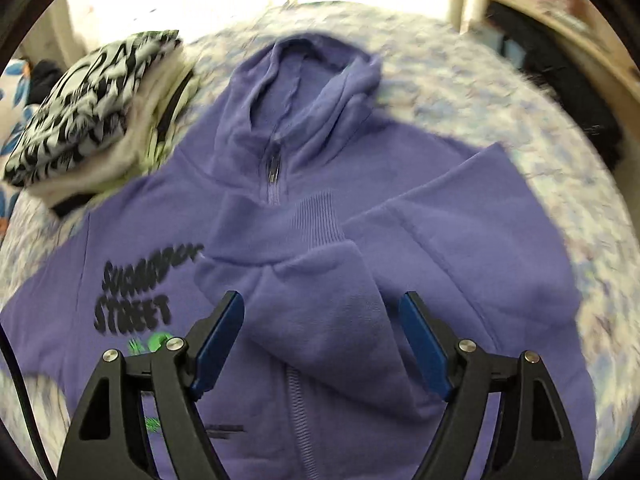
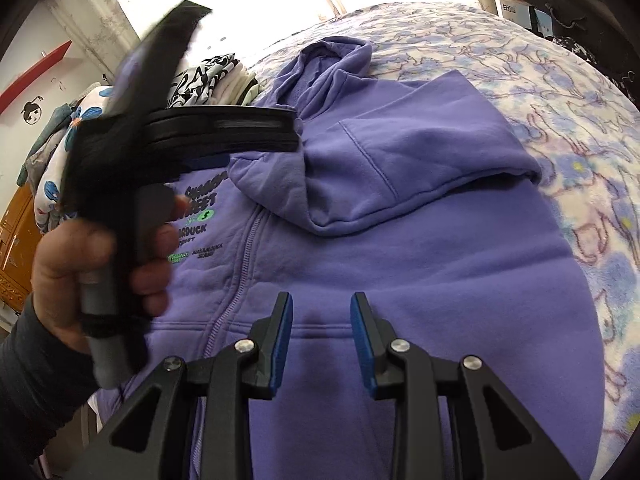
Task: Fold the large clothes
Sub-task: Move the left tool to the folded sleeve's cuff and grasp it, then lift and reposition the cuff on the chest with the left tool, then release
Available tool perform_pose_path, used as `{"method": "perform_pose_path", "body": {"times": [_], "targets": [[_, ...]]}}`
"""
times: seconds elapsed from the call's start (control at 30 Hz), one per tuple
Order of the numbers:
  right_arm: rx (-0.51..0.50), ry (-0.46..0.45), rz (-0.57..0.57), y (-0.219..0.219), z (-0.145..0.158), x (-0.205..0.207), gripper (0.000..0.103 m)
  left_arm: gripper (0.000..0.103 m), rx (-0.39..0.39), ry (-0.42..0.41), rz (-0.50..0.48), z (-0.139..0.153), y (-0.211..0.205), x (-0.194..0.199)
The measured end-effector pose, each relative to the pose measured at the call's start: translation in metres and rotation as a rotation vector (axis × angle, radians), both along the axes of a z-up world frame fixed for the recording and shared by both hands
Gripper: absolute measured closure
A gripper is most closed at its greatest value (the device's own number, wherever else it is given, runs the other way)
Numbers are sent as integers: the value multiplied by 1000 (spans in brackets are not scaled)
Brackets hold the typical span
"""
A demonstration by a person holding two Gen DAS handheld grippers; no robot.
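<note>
One purple hoodie (image 2: 400,240) lies flat on the bed (image 2: 560,92), a sleeve (image 1: 320,280) folded across its chest. It looks thick, soft and floppy, so I would pinch a hem or ribbed cuff (image 1: 316,216). My left gripper (image 1: 322,340) gapes wide and empty above the sleeve; my right gripper (image 2: 321,336) hangs part-open over the hem, holding nothing.

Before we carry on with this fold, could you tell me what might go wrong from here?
1. The folded sleeve lies loose between the open left tongs; it may slide off the purple hoodie.
2. The other sleeve is not folded in yet.
3. The clothes stack touches the hoodie's shoulder and may snag.
</note>
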State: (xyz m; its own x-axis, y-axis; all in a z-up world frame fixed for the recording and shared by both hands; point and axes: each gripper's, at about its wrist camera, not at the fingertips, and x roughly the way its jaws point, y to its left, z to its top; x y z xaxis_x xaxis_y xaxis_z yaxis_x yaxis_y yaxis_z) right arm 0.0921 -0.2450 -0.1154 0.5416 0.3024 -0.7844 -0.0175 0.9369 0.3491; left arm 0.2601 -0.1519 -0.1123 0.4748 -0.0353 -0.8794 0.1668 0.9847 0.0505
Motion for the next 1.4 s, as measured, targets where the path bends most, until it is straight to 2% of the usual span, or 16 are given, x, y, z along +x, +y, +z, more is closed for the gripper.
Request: {"method": "perform_pose_path", "body": {"times": [0.03, 0.13, 0.17, 0.27, 0.43, 0.53, 0.63, 0.7, 0.83, 0.93, 0.97, 1.0, 1.03, 1.1, 1.23, 1.4], "targets": [[-1, 4, -7, -3, -1, -1, 73, 25, 37, 0, 12, -4, -5, -1], [9, 19, -26, -10, -6, -3, 73, 25, 232, -7, 35, -21, -21, 2], [15, 21, -32, -12, -7, -4, 73, 23, 241, -19, 47, -22, -19, 1], [18, 16, -39, -17, -7, -8, 73, 23, 180, -57, 116, -12, 6, -4], [11, 10, -38, -22, -7, -8, 73, 23, 4, -46, 223, 0, 64, -28], [14, 4, -39, -23, -6, -7, 73, 23, -188, 7, 270, -5, 103, -44], [14, 0, -37, -23, -5, -5, 73, 24, -410, 124, 238, -25, 132, -49], [11, -2, -33, -22, -4, -4, 73, 24, -521, 130, 232, -34, 151, -53], [-5, -8, -32, -21, 0, -2, 73, 24, -644, 147, 199, -40, 167, -53], [-15, -10, -36, -26, 4, 3, 73, 28, -695, 163, 182, -44, 170, -46], [-27, -14, -46, -30, 6, 6, 73, 51, -701, 157, 177, -44, 172, -43], [-41, -20, -57, -33, 8, 8, 73, 84, -694, 159, 167, -44, 170, -38], [-55, -26, -67, -37, 11, 11, 73, 92, -657, 172, 149, -43, 164, -32], [-96, -47, -91, -47, 19, 18, 73, 92, -603, 138, 108, -35, 157, -25], [-189, -91, -155, -81, 35, 41, 73, 92, -429, -33, -68, 9, 120, -23], [-146, -58, -237, -128, 31, 67, 73, 92, -360, -240, -177, 69, 92, -13]]}}
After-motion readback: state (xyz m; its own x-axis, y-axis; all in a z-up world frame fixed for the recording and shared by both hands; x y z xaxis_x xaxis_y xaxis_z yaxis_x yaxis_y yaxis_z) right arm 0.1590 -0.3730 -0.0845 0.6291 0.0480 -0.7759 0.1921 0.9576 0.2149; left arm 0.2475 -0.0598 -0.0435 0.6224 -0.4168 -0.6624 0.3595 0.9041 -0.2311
